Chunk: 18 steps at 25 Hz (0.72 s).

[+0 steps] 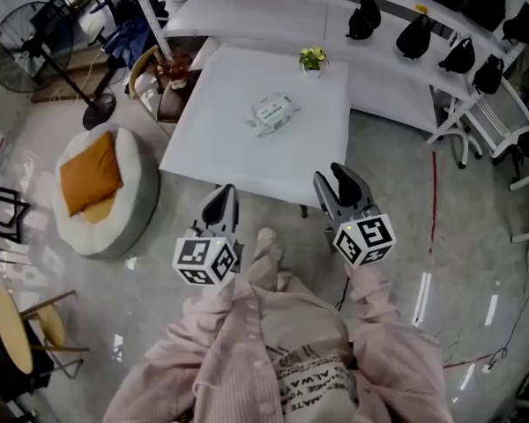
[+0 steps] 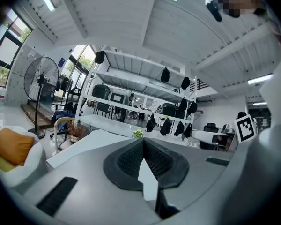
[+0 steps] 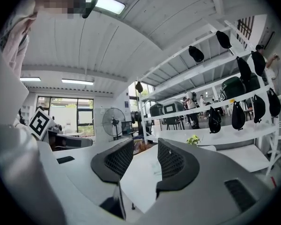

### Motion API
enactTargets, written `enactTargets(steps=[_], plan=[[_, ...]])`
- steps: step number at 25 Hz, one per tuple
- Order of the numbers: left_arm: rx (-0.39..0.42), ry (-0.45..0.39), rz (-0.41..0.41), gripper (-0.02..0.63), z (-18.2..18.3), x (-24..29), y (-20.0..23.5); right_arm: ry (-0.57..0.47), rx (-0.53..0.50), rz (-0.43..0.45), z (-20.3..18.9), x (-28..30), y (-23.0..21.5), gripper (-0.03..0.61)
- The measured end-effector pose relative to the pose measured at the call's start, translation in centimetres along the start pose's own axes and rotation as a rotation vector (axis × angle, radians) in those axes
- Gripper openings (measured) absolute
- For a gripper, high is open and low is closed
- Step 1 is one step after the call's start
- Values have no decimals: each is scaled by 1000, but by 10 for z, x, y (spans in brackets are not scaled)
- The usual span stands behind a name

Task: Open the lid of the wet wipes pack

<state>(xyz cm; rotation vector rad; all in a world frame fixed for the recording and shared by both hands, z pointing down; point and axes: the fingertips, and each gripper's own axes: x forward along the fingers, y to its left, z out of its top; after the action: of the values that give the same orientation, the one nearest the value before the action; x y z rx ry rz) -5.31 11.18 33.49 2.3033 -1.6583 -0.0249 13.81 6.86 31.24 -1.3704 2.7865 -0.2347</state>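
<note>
- I hold two grippers, my left gripper (image 1: 220, 203) and my right gripper (image 1: 342, 188). Both are over the floor, just short of the near edge of the white surface (image 1: 238, 161).
- One wet wipes pack (image 1: 271, 113) lies on that surface, well apart from both grippers.
- One small green plant (image 1: 313, 58) stands near the far edge, beyond the pack.
- The left gripper view shows my left fingers clenched tip to tip, with nothing between them.
- The right gripper view shows my right fingers released, with only the pale surface showing through the gap.
- Only the head view shows the pack plainly.
- All three views show the plant and one standing fan (image 1: 22, 47).
- The orange cushion (image 1: 90, 174) shows in the head and left gripper views, not the right.
</note>
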Motion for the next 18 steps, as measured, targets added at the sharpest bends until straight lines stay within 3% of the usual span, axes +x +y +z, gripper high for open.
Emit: enactTargets(steps=[18], plan=[[-97,172,-19,-1,-28,176,92,188,-19,-2,-55,175,-97,132]])
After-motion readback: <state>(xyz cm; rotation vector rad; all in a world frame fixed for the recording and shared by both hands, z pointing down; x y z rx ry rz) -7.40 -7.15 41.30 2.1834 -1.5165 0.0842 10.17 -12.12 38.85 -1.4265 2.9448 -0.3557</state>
